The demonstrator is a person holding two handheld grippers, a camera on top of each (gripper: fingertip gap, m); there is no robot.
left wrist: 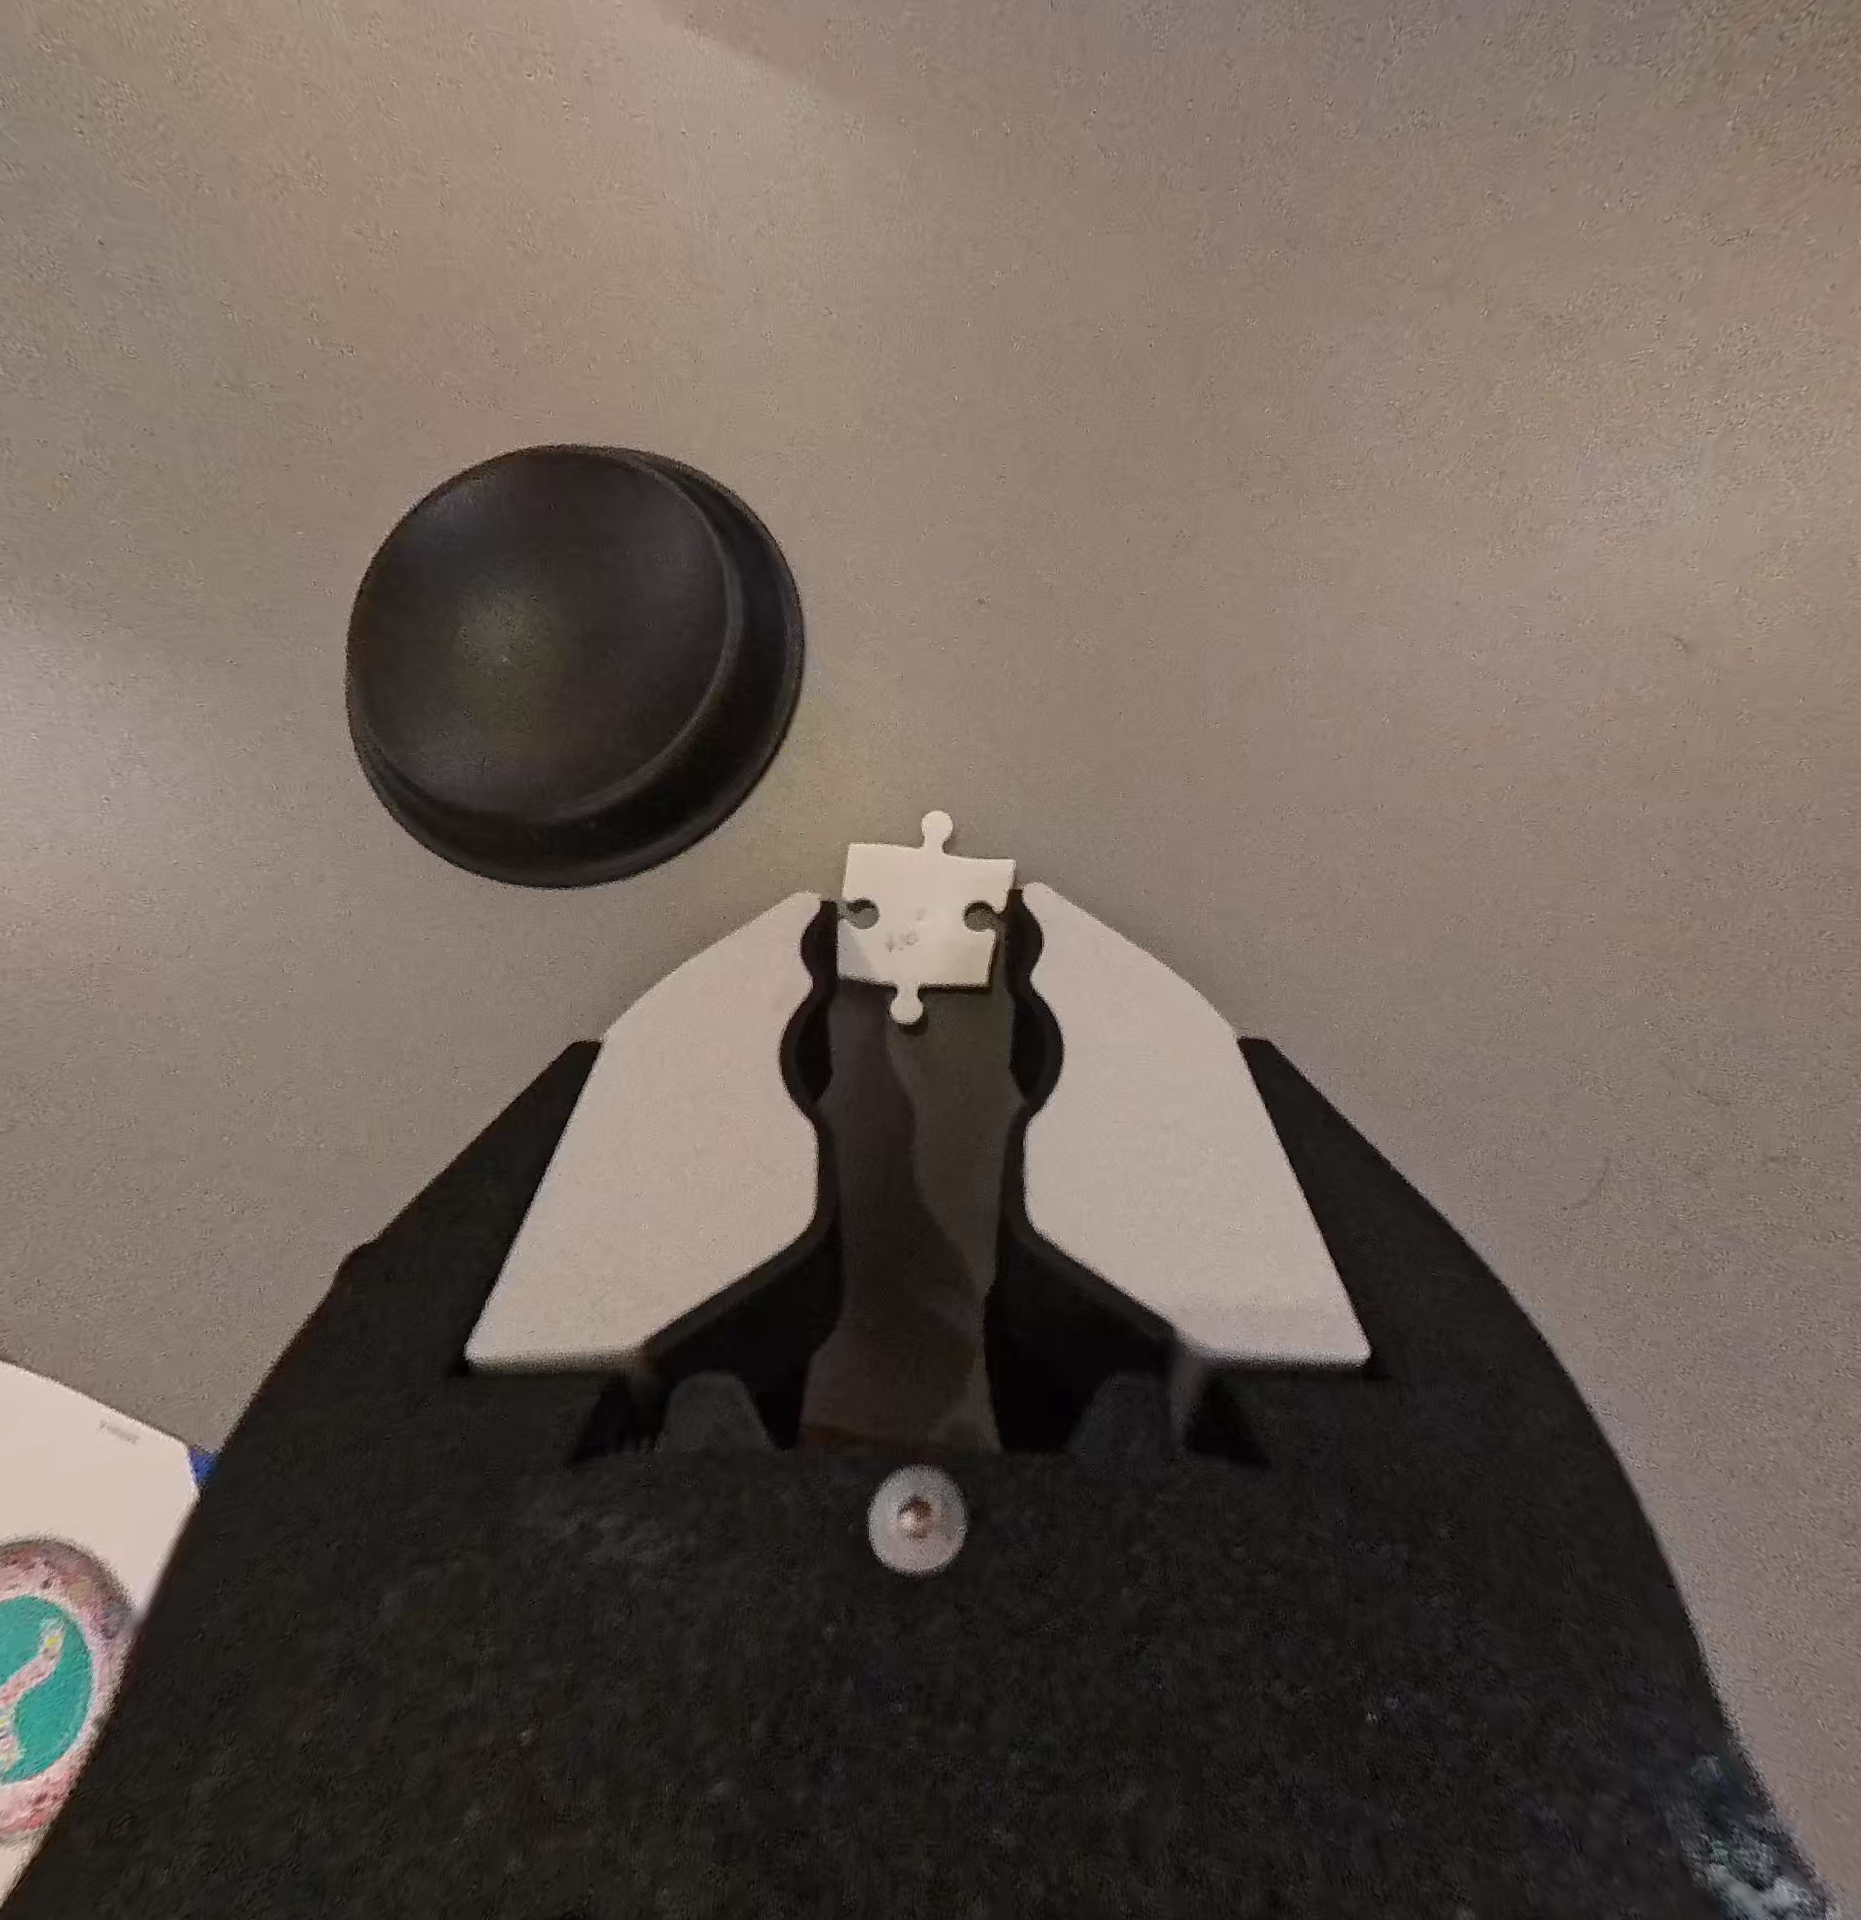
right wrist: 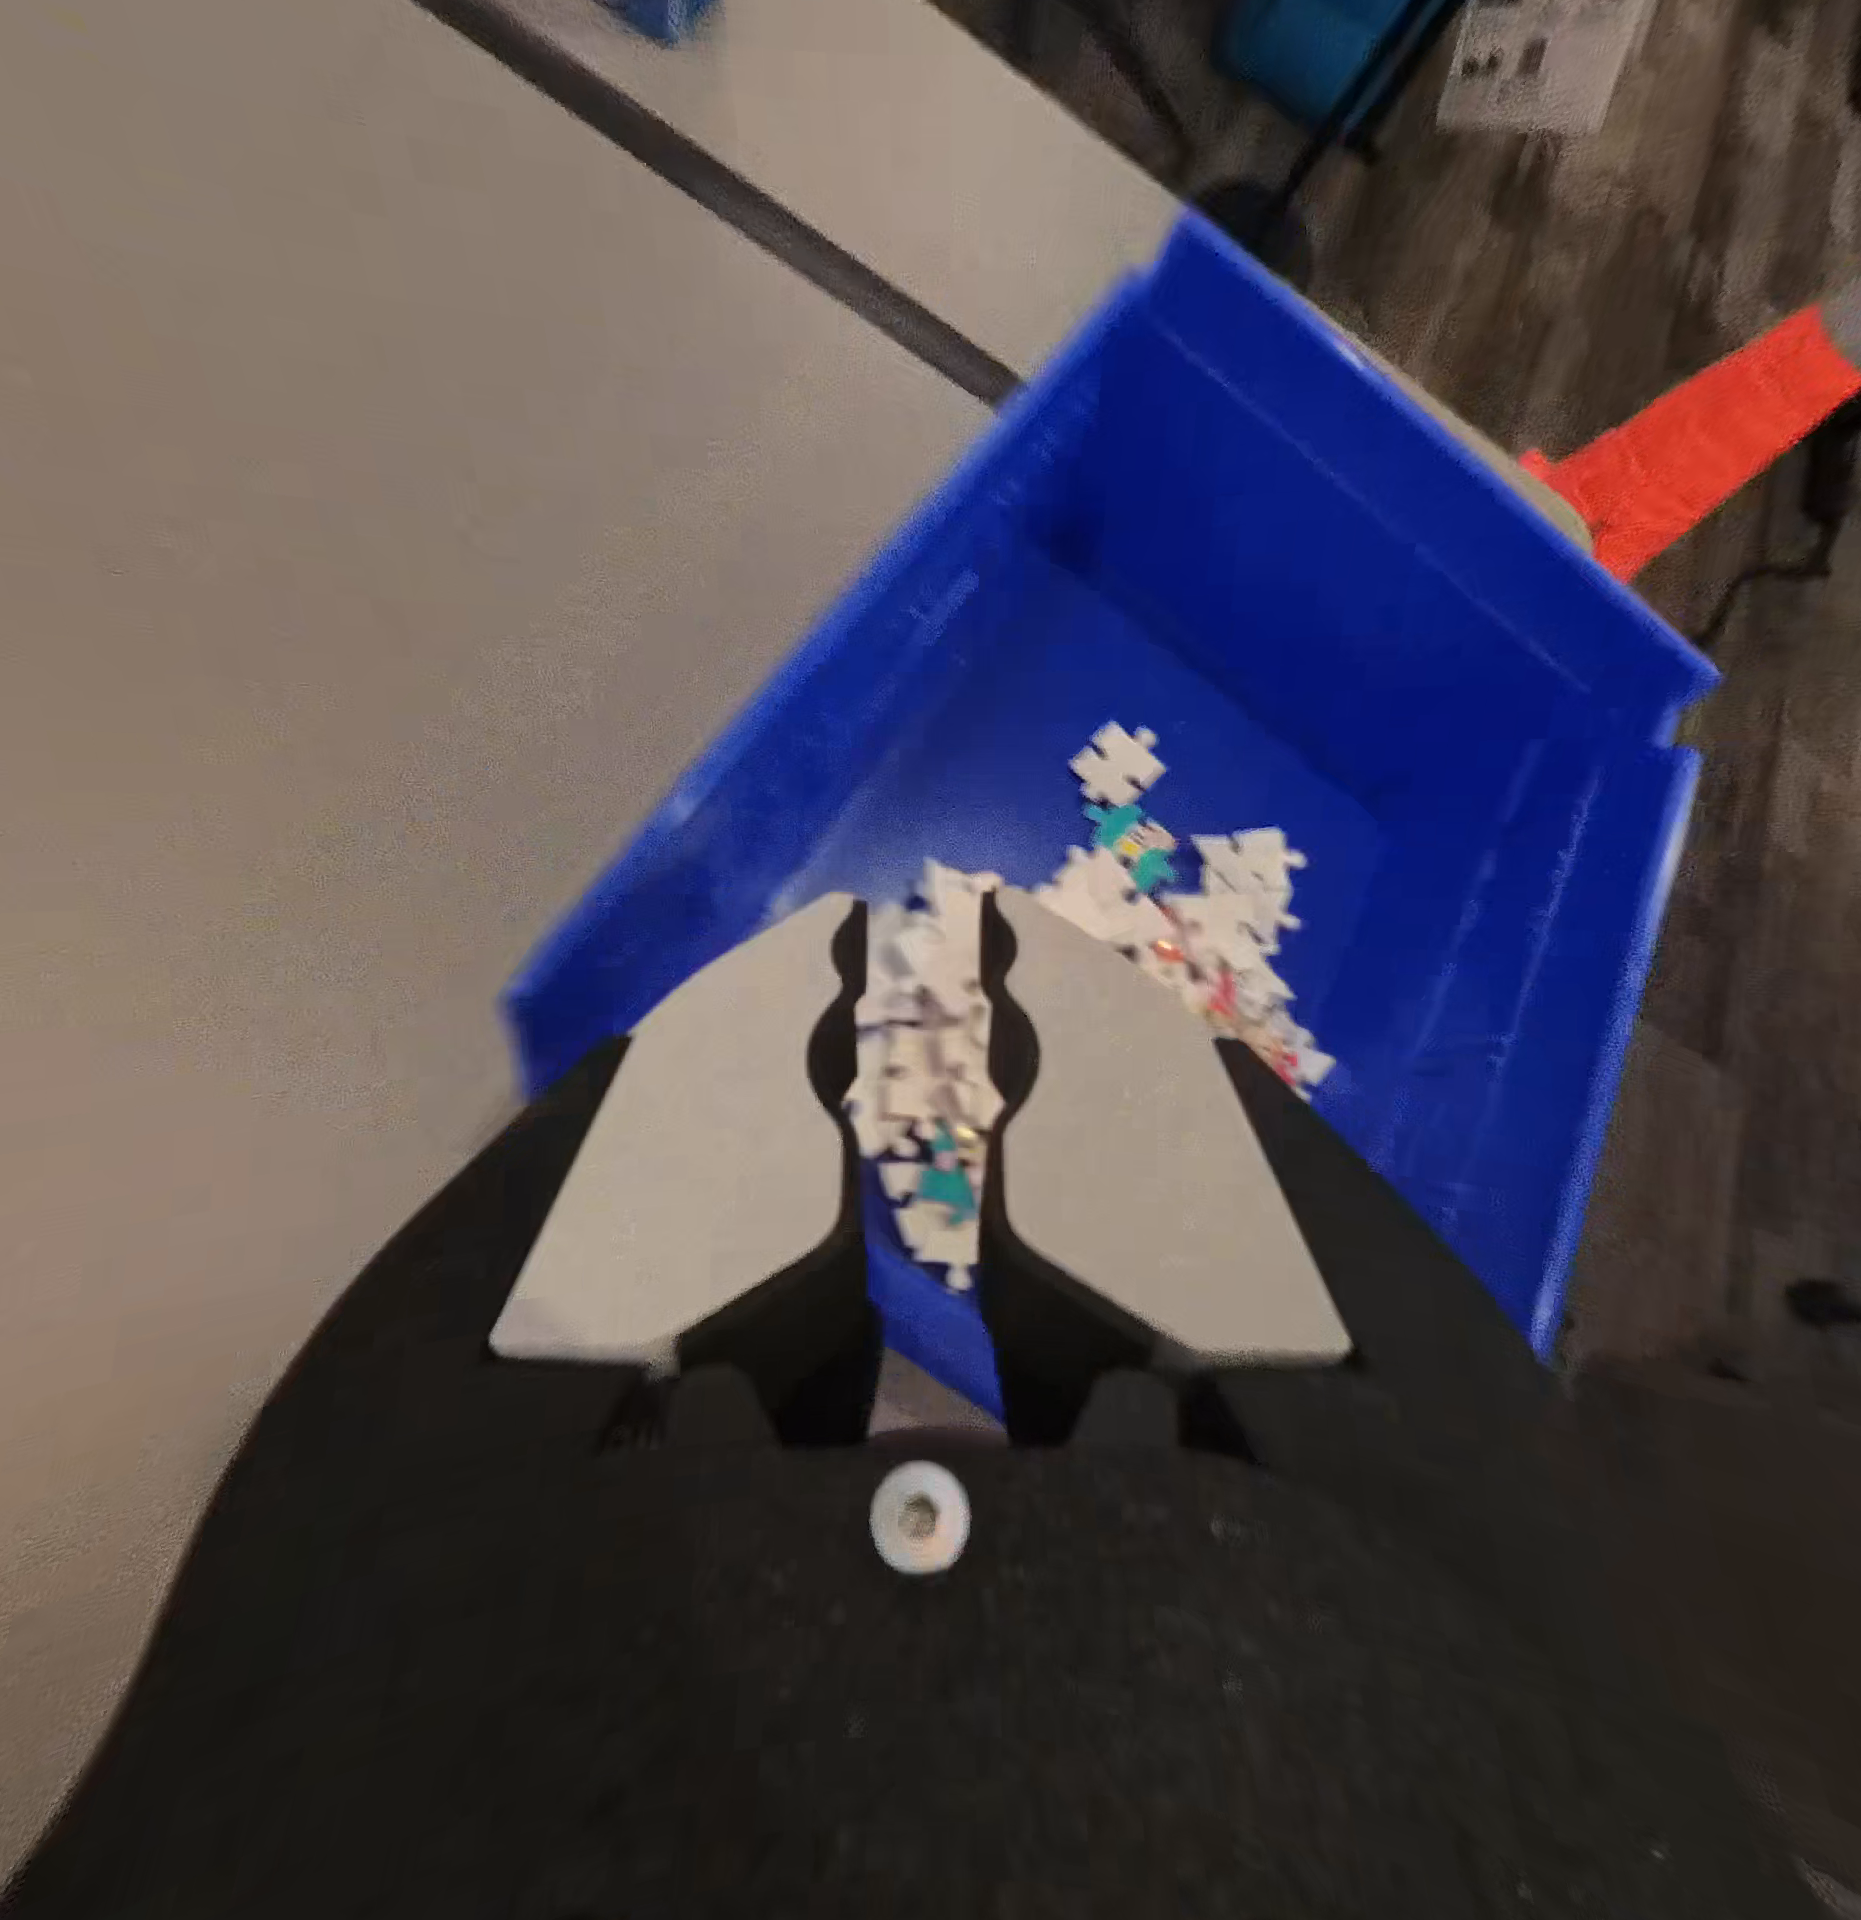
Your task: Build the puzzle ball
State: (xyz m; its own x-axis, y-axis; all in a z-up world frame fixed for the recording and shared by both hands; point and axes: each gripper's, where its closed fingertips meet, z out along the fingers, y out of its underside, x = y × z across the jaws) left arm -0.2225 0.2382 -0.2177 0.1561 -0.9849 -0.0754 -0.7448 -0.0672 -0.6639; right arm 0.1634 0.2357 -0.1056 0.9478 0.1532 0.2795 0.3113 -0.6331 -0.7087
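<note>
Left gripper (left wrist: 924, 902) clamps a white puzzle piece (left wrist: 926, 921) beside the black dome stand (left wrist: 573, 665). Right gripper (right wrist: 924, 914), jaws slightly apart and empty, hangs over loose pieces (right wrist: 1196, 914) in the blue bin (right wrist: 1321, 582).

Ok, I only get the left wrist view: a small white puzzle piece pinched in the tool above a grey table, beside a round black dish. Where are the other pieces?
Observer: The right wrist view shows a blue plastic bin holding a loose heap of small puzzle pieces, mostly white, a few teal.
Operator: And the other tool?
Observer: The right tool is over that heap, jaws apart; the picture is too blurred to tell if it touches a piece.
Operator: Where does the bin stand?
Observer: Near the edge of the grey table, with dark wood-look floor beyond.
</note>
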